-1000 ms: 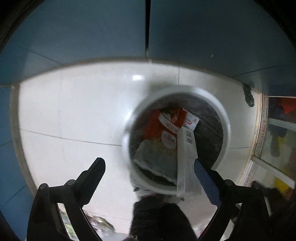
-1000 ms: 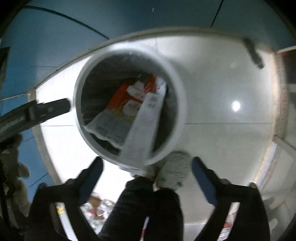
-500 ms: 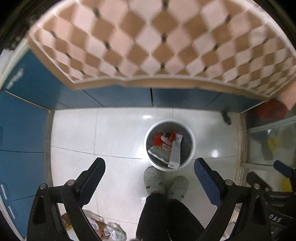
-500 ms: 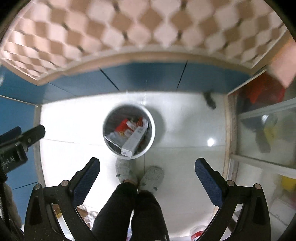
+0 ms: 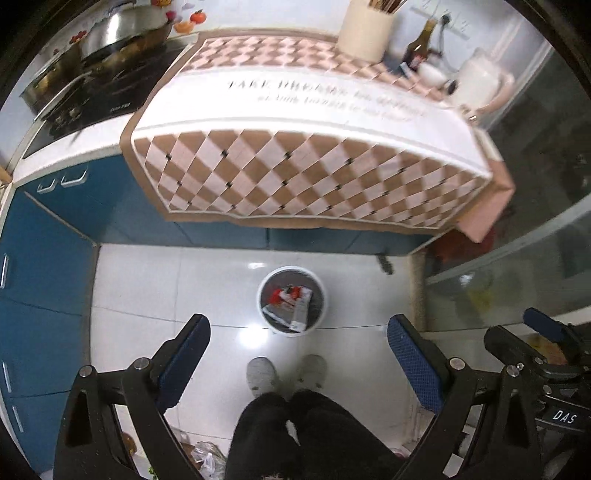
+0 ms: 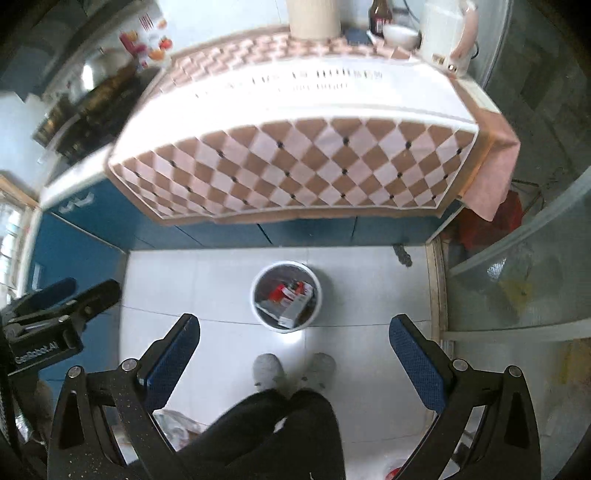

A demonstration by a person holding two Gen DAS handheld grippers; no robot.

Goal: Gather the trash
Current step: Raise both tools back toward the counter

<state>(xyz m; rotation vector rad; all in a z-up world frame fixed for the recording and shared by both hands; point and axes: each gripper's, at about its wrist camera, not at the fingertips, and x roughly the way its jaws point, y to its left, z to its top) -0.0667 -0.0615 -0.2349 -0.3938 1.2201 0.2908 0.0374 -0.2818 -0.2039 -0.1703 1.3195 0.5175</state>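
Observation:
A white round trash bin (image 5: 320, 283) (image 6: 255, 295) stands on the white tiled floor far below, in front of the blue cabinets. It holds red and white packaging (image 5: 286, 294) (image 6: 287, 293) and a long white box (image 5: 302, 313). My left gripper (image 5: 297, 350) is open and empty, high above the floor. My right gripper (image 6: 293, 350) is open and empty too, at a similar height. Each gripper shows at the edge of the other's view.
A countertop with a checkered cloth (image 5: 303, 173) (image 6: 303, 162) lies ahead, carrying a utensil holder (image 5: 365, 29), a dark bottle (image 5: 417, 48) and a white kettle (image 6: 443, 33). A stove with a wok (image 5: 114, 33) is at left. The person's legs and slippers (image 5: 284, 373) stand behind the bin. Plastic bags (image 5: 207, 458) lie on the floor.
Both grippers have risen far up from just over the bin. The bin has shrunk in view, and the countertop with its cloth has come fully into sight.

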